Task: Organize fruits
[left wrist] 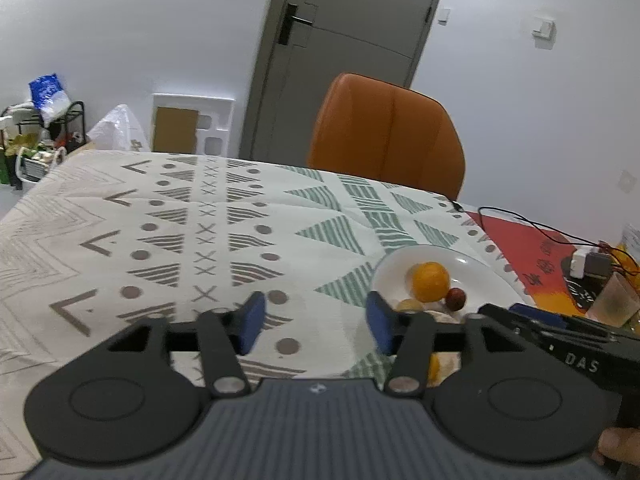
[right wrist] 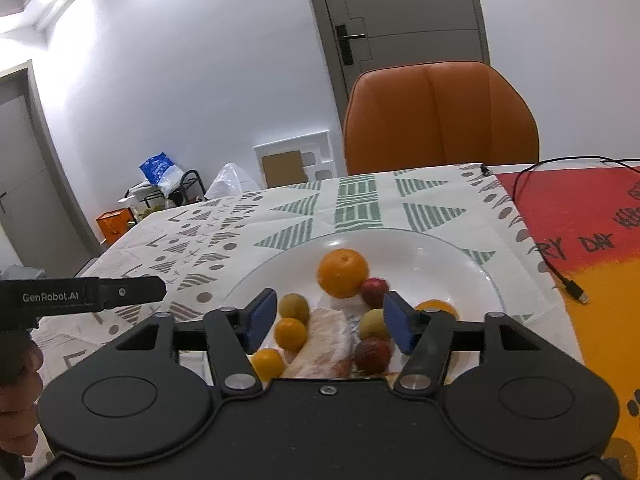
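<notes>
The right view shows the whole plate of fruit: an orange, small green, red and yellow fruits, and a peeled segment. The left view catches only its edge. The right tool hangs released over the fruit; the left tool is released above the patterned surface. Behind stand an orange chair and grey door.

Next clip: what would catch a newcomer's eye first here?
Probably the white plate of mixed fruit on the patterned tablecloth, topped by a big orange with small red, green and orange fruits and a pale peeled segment nearer the camera. The right gripper hangs open just over that pile. Behind the table stands a bright orange chair.
</notes>
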